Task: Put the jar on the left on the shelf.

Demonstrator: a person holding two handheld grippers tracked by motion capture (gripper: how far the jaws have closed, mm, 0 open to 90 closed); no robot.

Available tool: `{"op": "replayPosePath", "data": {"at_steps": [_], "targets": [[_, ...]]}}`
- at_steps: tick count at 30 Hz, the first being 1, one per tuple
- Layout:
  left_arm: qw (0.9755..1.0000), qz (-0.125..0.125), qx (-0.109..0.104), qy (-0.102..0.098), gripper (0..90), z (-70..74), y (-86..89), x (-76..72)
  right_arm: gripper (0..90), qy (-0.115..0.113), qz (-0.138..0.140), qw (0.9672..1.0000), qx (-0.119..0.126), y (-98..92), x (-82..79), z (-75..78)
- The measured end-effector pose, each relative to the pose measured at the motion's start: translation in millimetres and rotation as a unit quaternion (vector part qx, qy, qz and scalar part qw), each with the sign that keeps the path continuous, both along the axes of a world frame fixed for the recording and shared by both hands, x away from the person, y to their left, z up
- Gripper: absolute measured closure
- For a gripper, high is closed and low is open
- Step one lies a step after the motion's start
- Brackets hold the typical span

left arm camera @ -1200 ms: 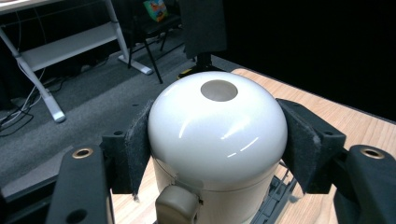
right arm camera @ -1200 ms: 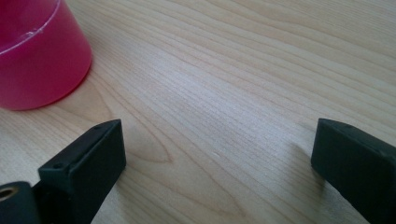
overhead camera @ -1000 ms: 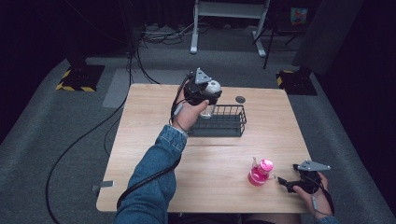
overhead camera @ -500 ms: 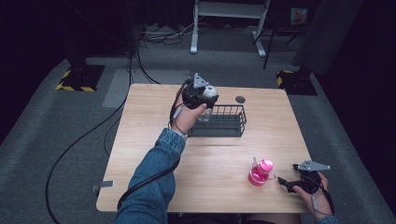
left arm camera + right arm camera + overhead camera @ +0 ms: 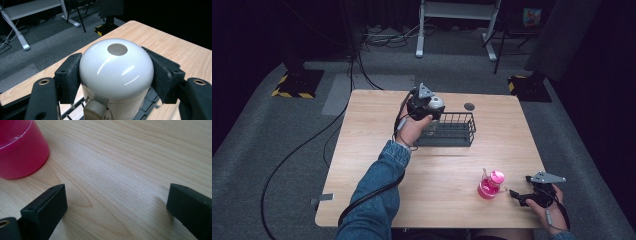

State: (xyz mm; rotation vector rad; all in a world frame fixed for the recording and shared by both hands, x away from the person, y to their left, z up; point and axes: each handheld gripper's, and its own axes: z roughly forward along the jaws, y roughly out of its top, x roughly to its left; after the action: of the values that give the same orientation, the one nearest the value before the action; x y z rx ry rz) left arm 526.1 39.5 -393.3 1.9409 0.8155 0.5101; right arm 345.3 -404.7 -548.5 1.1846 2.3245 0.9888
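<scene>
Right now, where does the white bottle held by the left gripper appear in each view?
High view: white bottle at upper centre, over the black wire basket.
Left gripper view: centre, clamped between both pads.
Right gripper view: not in it.
Shared landmark: the wooden table.

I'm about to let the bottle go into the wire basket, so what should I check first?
1. Left gripper pads clamp the white bottle: ok.
2. Bottle upright in the grip: ok.
3. Bottle over the black wire basket: ok.
4. Bottle's base resting on the basket floor: cannot tell.
5. Right gripper open, apart from the pink bottle: ok.
6. Pink bottle upright on the table, clear of the basket: ok.
</scene>
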Motion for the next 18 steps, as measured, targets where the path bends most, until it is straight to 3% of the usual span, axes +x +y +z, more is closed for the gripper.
{"op": "replayPosePath", "data": {"at_steps": [15, 18], "targets": [[0.9999, -0.001, -0.011, 0.007, 30.8, -3.1, 4.0, 2.9, 2.9, 0.0, 0.0, 1.0, 0.0, 0.0, 0.0, 0.0], [0.9998, 0.0, -0.016, 0.009, 26.4, -4.7, 5.1, 3.4, 2.9, 0.0, 0.0, 1.0, 0.0, 0.0, 0.0, -0.1]]}}
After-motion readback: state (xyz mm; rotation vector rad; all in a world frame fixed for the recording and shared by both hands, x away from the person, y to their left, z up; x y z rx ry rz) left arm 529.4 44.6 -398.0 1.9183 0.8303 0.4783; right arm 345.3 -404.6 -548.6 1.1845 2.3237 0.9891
